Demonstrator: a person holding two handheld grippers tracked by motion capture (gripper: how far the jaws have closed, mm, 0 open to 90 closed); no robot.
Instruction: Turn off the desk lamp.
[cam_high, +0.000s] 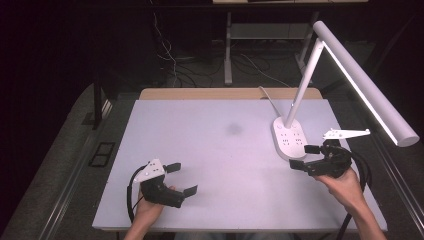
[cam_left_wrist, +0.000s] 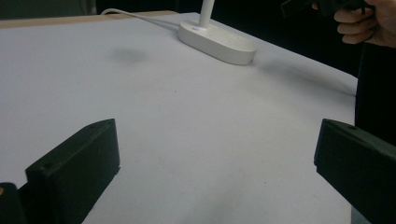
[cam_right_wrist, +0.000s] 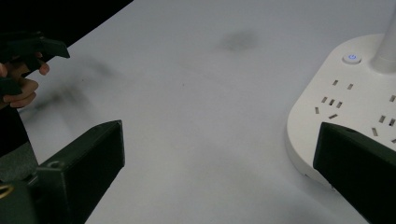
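Two tools hover with jaws apart and empty: the right tool (cam_high: 303, 156) at the frame's right, just beside the white plastic desk lamp with socket-strip base (cam_high: 289, 137); the left tool (cam_high: 181, 179) lower left over the pale grey surface (cam_high: 220, 150). Judging by looks, the lamp is top-heavy, rigid and smooth; its slim upright stem (cam_high: 304, 85) offers the safest hold.
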